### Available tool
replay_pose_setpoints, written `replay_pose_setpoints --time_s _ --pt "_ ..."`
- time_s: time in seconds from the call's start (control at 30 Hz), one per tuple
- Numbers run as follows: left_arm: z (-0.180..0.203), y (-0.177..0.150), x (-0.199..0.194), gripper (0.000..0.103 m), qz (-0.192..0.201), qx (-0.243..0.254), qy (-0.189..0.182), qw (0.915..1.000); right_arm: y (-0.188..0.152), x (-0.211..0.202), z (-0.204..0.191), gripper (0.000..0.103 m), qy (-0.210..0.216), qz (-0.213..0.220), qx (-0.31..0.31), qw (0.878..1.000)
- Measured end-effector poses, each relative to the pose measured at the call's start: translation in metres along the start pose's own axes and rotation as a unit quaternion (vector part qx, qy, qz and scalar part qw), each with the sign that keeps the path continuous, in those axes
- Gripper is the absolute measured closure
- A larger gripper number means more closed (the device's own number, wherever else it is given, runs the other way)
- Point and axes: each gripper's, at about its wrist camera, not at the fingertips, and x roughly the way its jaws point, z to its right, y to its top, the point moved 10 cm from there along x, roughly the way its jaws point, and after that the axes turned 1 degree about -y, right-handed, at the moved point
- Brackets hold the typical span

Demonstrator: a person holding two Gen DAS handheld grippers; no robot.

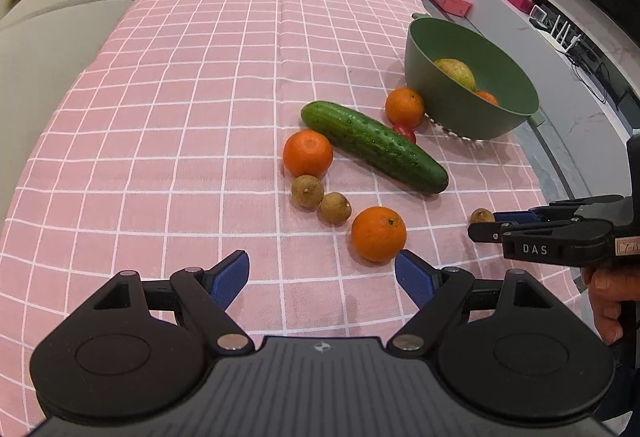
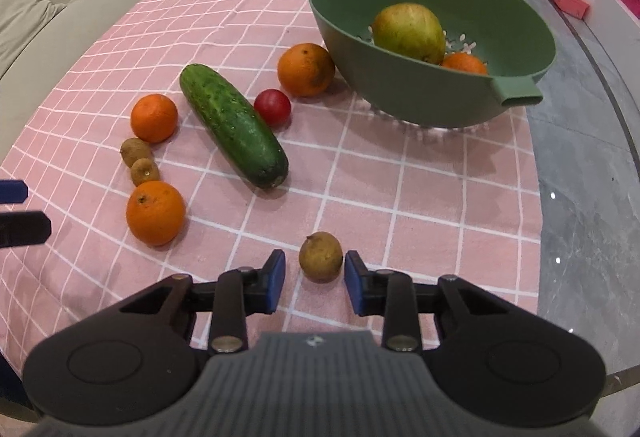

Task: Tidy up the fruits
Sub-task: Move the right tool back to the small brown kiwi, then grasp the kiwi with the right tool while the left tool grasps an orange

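Straddling a small brown longan (image 2: 321,257) at the bottom centre of the right wrist view, the right gripper (image 2: 315,279) has its blue pads set narrowly to either side of the fruit, the right one about touching and a small gap at the left, so it is not yet gripped. The step in hand looks like the pick of this longan, bound for the green colander bowl (image 2: 400,93) at the upper right, where a pear (image 2: 409,32) and an orange (image 2: 464,63) already lie. Next the jaws need to close gently, since the fruit is round and may roll or squirt out, then lift and carry up-frame over the bowl's rim. In the left wrist view the left gripper (image 1: 322,277) hangs spread wide and empty above the pink checked tablecloth (image 1: 160,117), low in frame, with an orange (image 1: 378,234) just beyond its right pad. A cucumber (image 1: 374,146), a cherry tomato (image 1: 405,132) and two more longans (image 1: 307,190) remain loose mid-frame.
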Motion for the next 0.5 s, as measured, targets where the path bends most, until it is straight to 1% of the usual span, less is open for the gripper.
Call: replay_pose_setpoints --time_s 0.13,0.3,0.5 --pt "0.000 -0.002 0.004 0.006 -0.006 0.001 0.000 1.0000 0.001 0.005 -0.001 0.082 -0.001 -0.003 0.000 1.000" --pt "0.000 -0.001 0.008 0.006 -0.011 -0.003 -0.003 0.9999 0.002 0.004 -0.001 0.082 0.005 -0.006 0.003 1.000" --pt "-0.001 0.009 0.017 0.006 -0.013 0.000 -0.004 0.9999 0.004 0.002 0.006 0.082 0.001 -0.006 0.016 1.000"
